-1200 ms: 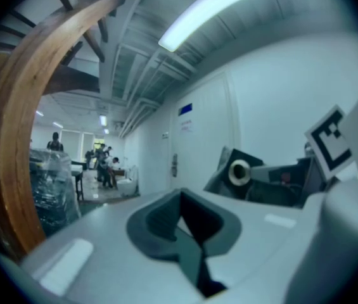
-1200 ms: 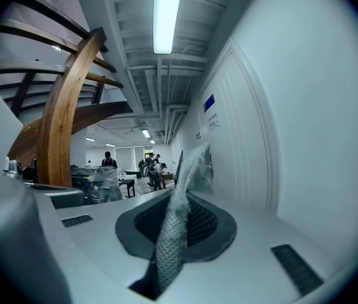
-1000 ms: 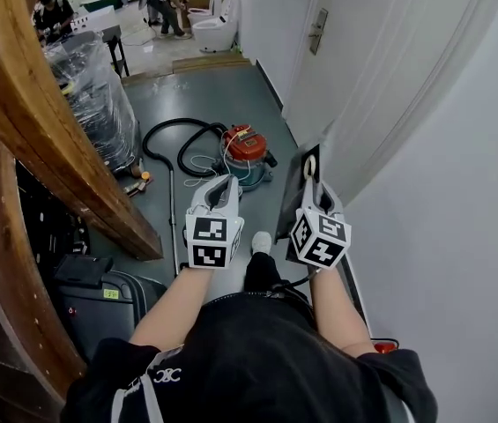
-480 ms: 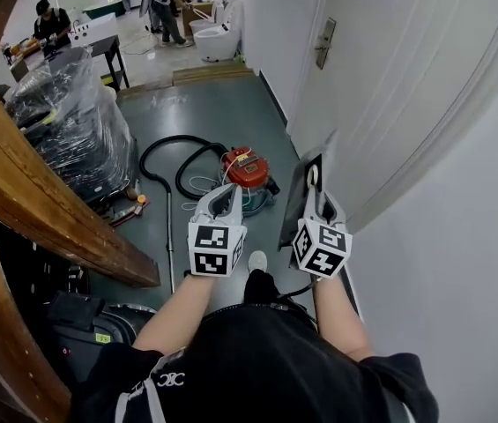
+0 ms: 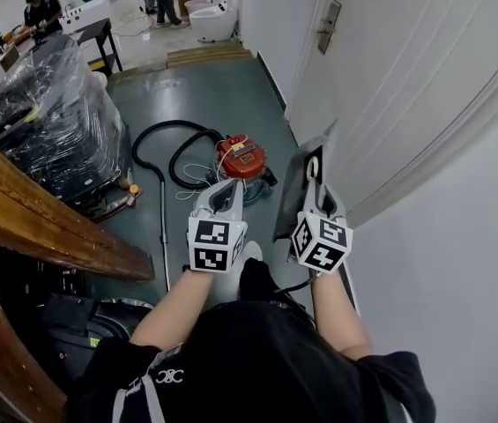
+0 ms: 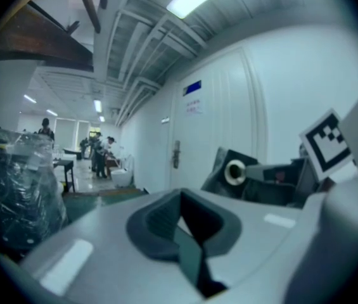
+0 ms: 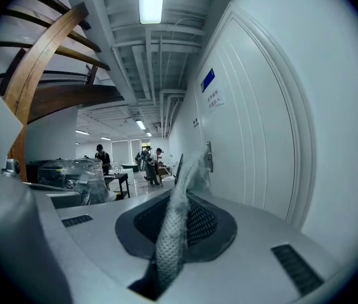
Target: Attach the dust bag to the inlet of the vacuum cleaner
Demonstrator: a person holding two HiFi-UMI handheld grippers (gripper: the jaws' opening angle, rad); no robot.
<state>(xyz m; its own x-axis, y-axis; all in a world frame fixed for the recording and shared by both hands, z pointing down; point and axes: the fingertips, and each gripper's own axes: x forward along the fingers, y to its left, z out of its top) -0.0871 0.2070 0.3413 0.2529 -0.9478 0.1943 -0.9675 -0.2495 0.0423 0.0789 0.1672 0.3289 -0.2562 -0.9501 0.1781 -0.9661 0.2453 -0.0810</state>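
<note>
Open floor [image 5: 209, 91], vacuum cleaner [image 5: 242, 157] near door [image 5: 390, 69], dust bag [image 5: 293, 194] held

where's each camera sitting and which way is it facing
Head view: on the person's head, looking steeply down at the vacuum cleaner on the floor; shows both forearms, left gripper and right gripper.
Left gripper view: rides the left gripper, looking down the corridor; its fingers are shut, empty.
Right gripper view: rides the right gripper, facing likewise; its fingers pinch the dust bag.
Shared: the bag's white ring shows in head and left gripper views.
</note>
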